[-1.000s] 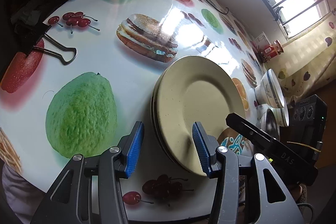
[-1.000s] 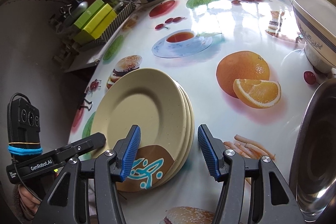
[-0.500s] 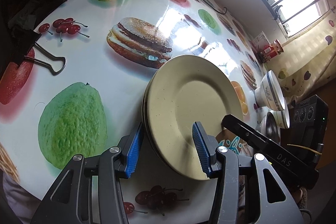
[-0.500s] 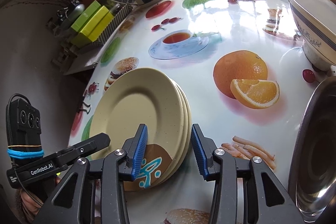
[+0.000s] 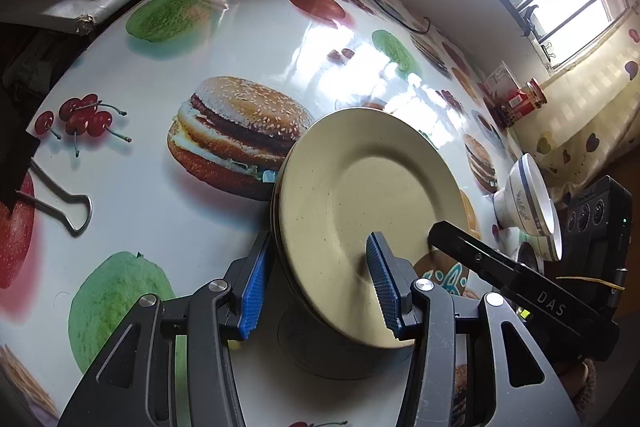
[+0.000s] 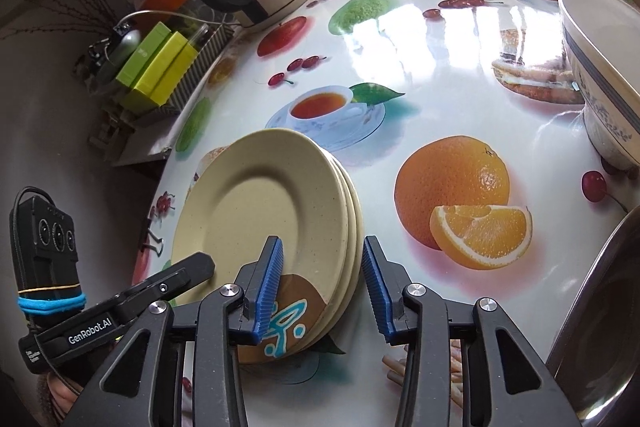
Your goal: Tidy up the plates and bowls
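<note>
Since a second ago, both hand-held grippers straddle the plate stack (image 5: 360, 195) closer.

Stack of cream speckled plates (image 5: 360, 195), tilted, lifted off the tabletop at the near edge; rim between both pairs of blue jaws, from opposite sides; white blue-banded bowls (image 5: 528, 195) upright, well right of the left jaws.
</note>
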Demonstrator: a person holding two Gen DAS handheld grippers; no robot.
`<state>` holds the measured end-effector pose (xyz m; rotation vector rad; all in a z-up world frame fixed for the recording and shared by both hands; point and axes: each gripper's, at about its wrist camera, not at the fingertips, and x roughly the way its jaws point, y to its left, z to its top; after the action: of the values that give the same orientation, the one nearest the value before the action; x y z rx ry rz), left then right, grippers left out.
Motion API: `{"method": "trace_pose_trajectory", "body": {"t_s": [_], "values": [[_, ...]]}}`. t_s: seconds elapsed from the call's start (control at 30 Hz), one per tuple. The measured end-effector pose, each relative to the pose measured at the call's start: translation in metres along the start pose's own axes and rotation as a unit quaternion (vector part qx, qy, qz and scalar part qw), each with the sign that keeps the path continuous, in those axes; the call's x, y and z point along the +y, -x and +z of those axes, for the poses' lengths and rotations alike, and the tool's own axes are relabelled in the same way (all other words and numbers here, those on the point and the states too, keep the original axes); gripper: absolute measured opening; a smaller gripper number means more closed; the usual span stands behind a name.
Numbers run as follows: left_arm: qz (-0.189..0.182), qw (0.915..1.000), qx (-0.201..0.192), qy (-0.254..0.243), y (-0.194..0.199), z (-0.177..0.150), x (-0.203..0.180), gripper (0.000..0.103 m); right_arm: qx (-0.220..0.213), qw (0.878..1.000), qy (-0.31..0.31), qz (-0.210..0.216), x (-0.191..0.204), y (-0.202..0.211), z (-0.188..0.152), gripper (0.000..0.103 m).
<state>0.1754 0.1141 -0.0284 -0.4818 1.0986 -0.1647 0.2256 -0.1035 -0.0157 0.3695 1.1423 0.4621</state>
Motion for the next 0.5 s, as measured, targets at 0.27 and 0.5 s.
{"method": "trace_pose_trajectory", "body": {"t_s": [0.27, 0.5], "values": [[0.006, 0.9999, 0.0, -0.014, -0.012, 0.021, -0.006, 0.049, -0.004, 1.0, -0.013, -0.005, -0.007, -0.005, 0.023, 0.039], [0.007, 0.9996, 0.002, -0.026, -0.02, 0.034, -0.012, 0.049, -0.007, 1.0, -0.017, -0.011, -0.011, -0.01, 0.037, 0.039]]}}
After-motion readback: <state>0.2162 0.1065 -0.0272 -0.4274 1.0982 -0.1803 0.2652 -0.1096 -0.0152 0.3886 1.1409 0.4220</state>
